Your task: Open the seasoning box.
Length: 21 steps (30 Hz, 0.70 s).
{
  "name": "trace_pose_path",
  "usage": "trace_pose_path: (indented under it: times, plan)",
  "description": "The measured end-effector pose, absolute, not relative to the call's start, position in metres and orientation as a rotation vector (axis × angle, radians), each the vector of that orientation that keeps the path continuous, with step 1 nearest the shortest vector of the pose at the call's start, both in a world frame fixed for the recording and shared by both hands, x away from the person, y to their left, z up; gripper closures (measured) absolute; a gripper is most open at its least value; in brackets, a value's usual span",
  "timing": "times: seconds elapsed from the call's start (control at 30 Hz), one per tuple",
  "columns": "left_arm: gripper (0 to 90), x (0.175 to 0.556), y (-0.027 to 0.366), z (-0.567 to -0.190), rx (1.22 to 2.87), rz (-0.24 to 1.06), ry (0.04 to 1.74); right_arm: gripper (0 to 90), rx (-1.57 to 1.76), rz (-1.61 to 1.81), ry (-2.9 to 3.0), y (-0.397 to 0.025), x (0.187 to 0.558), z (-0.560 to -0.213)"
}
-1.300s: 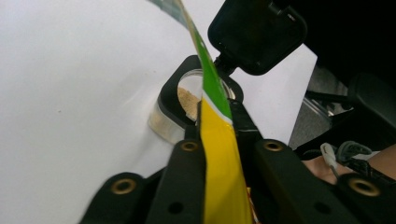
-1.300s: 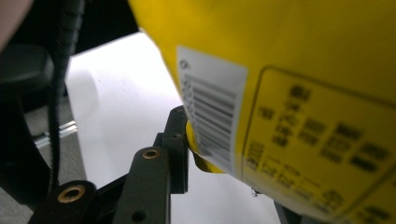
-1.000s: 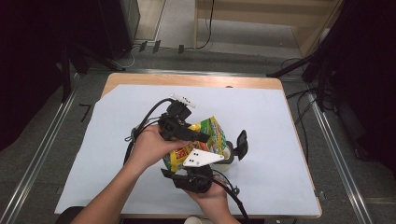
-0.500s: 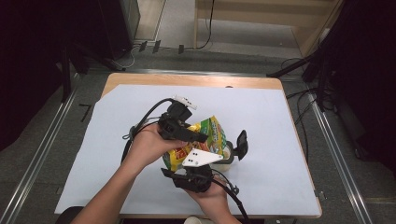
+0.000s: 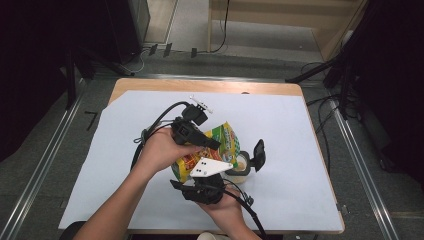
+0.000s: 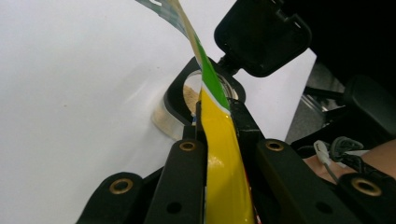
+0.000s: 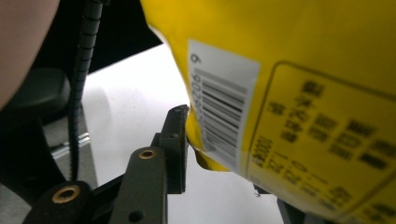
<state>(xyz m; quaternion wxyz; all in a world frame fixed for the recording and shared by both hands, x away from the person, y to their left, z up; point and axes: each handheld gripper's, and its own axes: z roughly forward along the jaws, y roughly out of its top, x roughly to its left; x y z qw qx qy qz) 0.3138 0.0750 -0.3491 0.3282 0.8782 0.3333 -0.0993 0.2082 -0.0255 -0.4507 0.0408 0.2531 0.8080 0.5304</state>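
Observation:
A yellow and green snack bag [image 5: 220, 142] is held up over the white table cover [image 5: 300, 130] by both grippers. My left gripper [image 5: 211, 144] comes in from the left, and in the left gripper view its jaws are shut on the bag's [image 6: 224, 158] thin edge. My right gripper [image 5: 199, 175] reaches up from below. Its left finger [image 7: 176, 135] presses the barcode side of the bag [image 7: 299, 70], while the other jaw is mostly hidden behind it. Under the bag stands a small clear jar [image 5: 242, 166] of beige grains, its black flip lid [image 5: 258, 153] open.
The jar [image 6: 184, 100] and its raised lid [image 6: 261, 35] sit just beyond the left jaws. Cables trail from both grippers over the cover. Wooden table edge [image 5: 210, 86] shows at the back, with metal rails and dark floor on both sides.

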Motion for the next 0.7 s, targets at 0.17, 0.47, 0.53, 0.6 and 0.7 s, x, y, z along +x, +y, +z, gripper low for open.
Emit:
trace_pose_path:
  times: [0.17, 0.47, 0.53, 0.6, 0.7]
  plan:
    - [85.0, 0.3113, 0.0725, -0.3486, 2.291, -0.250, 0.846, 67.1, 0.782, 1.606, 2.466, -0.0261, 0.2072, -0.4515]
    - [79.3, 0.3117, 0.0730, -0.3447, 2.247, -0.239, 0.867, 67.7, 0.825, 1.675, 2.461, -0.0276, 0.2096, -0.4452]
    - [78.7, 0.3135, 0.0734, -0.3458, 2.250, -0.245, 0.870, 67.6, 0.839, 1.692, 2.466, -0.0275, 0.2094, -0.4439]
    - [78.0, 0.3142, 0.0727, -0.3464, 2.247, -0.259, 0.872, 67.5, 0.847, 1.691, 2.471, -0.0278, 0.2097, -0.4437]
    - [77.0, 0.3141, 0.0712, -0.3464, 2.247, -0.254, 0.867, 67.3, 0.857, 1.691, 2.470, -0.0288, 0.2101, -0.4435]
